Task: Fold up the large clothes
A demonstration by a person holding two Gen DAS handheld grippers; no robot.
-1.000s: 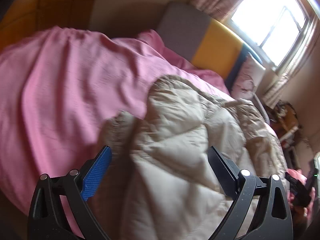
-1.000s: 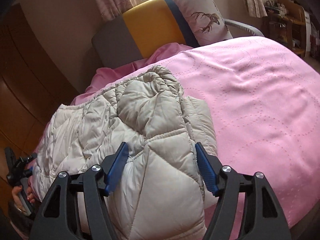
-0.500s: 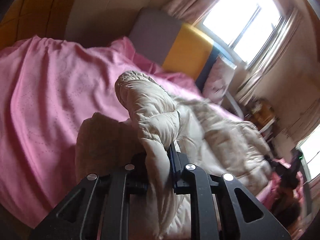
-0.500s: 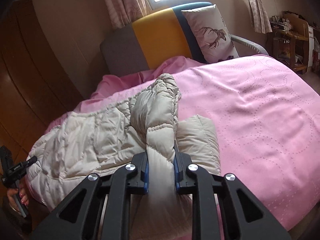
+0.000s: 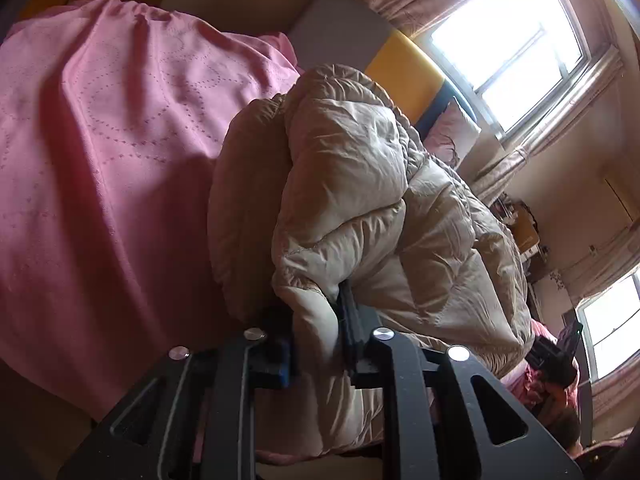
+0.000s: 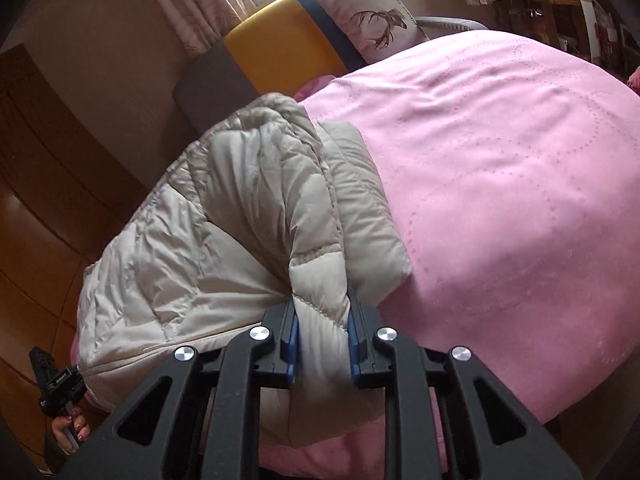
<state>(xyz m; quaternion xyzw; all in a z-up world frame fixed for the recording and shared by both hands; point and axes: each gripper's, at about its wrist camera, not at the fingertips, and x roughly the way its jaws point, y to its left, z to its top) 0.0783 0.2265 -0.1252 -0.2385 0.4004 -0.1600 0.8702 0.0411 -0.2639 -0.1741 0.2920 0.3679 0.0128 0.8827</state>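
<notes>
One beige quilted down jacket (image 6: 224,220) lies on the pink bedspread (image 6: 500,184), toward the bed's near edge, as I work two grippers from afar. My left gripper (image 5: 316,336) has its fingers clamped on a puffy fold of the jacket; my right gripper (image 6: 322,334) has its blue-padded fingers pinched on another fold. Beyond the jacket, one deer-print pillow (image 6: 376,24) leans against the grey, yellow and blue headboard (image 6: 280,40). I can read no labels.

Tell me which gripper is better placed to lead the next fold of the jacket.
Hard to call: the left gripper and right gripper are each shut on a pinched ridge of the jacket. Probably right, hedged: open bedspread lies beside it.
</notes>
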